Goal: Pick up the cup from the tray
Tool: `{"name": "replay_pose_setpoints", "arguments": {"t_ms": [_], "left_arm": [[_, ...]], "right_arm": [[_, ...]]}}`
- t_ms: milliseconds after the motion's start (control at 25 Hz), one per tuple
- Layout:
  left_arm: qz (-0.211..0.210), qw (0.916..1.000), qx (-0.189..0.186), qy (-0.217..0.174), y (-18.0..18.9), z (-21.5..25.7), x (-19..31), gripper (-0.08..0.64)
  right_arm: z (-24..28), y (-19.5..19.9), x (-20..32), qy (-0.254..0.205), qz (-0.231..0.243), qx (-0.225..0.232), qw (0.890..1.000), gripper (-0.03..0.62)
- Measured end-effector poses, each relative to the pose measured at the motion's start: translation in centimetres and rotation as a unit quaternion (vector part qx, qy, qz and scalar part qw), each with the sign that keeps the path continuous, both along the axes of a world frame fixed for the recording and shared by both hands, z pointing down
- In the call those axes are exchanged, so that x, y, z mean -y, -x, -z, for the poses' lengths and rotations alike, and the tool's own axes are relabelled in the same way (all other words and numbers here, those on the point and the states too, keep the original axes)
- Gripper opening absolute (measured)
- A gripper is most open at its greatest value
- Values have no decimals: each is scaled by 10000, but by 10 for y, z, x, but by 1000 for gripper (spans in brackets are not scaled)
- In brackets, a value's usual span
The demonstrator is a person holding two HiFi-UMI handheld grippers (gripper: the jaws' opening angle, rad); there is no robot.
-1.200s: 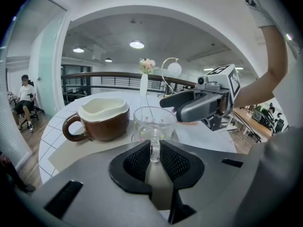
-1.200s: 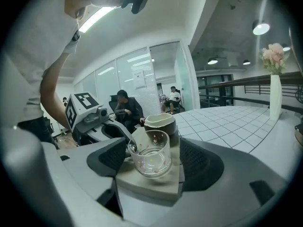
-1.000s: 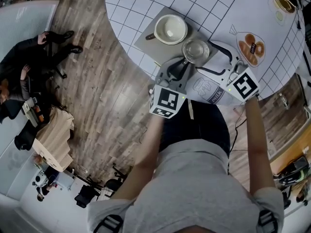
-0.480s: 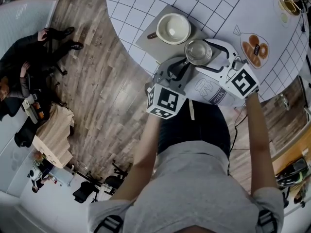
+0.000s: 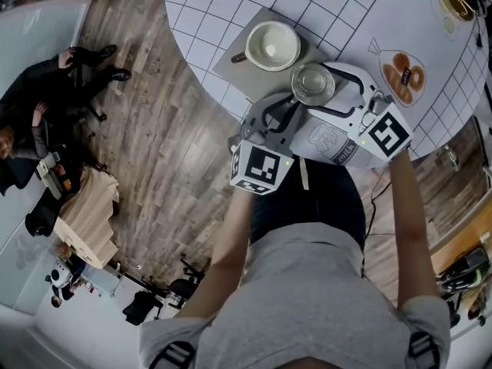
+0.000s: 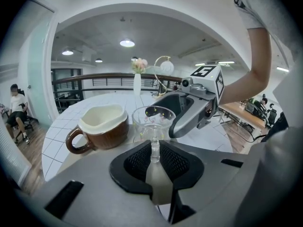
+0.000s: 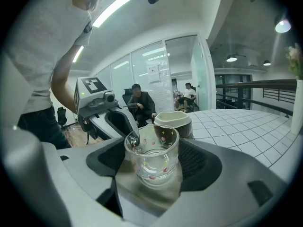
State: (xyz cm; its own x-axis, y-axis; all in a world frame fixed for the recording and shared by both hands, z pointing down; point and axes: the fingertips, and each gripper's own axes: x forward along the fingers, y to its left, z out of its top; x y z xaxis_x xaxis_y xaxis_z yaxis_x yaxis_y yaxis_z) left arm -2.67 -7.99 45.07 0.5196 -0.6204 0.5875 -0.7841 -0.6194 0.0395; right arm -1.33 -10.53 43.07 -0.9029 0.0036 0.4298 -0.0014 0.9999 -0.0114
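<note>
Finding left tongs (image 6: 154, 162) pinching the handle (image 6: 154, 149) of the glass cup (image 5: 312, 83), right tongs (image 7: 151, 164) clasping its body, we fear opposed pulls snapping it.

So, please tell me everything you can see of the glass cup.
The glass cup is small, clear, seemingly empty, printed with tiny pink and yellow motifs. It stands upright at the edge of the grey tray, beside the brown mug. The left gripper pinches its thin handle; the right gripper appears to clamp its sides.

The glass cup (image 5: 312, 83) stands just beside the mug (image 5: 270, 46) on the tray (image 5: 229, 69).
</note>
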Motion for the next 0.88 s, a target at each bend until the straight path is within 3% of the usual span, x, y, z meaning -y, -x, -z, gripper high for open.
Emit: {"name": "replay_pose_setpoints", "arguments": {"t_ms": [200,440,880], "left_arm": [[-150,9997,-27,-207,-15,24,0,60],[-528,9977,-245,-358,-59,43,-2,60],[-1249,9917,-211,-219,-127,29,-22,58]], "right_arm": [[21,-18,-2,-183,-53,-19,9998,325],[40,-63,-7,-322,-413,-201,9984,325],[30,-132,-28,-209,-1200,-160,9924,325]]}}
